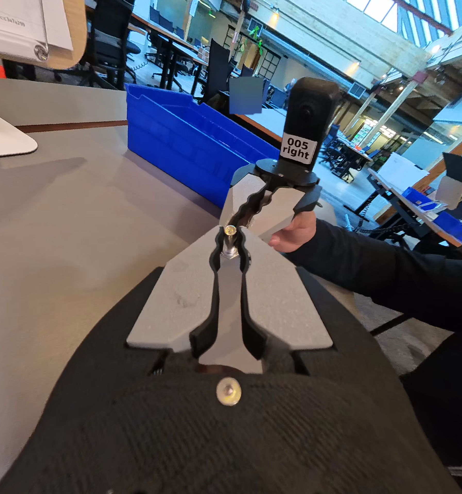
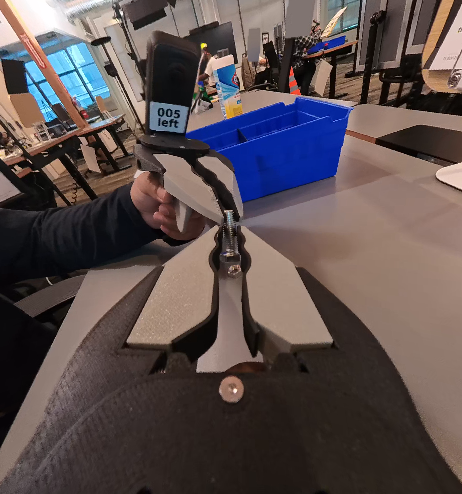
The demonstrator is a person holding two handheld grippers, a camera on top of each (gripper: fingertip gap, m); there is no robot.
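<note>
At frame centre in both views, the left gripper [image 1: 229,228] and the right gripper [image 2: 228,227] meet tip to tip above the grey table [image 1: 64,227]. The left fingers are clenched on a bolt [image 1: 230,240] with a hex nut [image 1: 229,254] just behind the tips. The right fingers grasp a threaded bolt shank [image 2: 228,238] with a nut [image 2: 231,270] nearer the camera. Whether both views show one bolt or two cannot be told. Each gripper is held by a hand [image 2: 155,208] in a dark sleeve. A blue bin [image 2: 291,165] stands on the table beyond the tips, apart from them. A wipes canister [image 2: 227,85] rises behind the bin.
</note>
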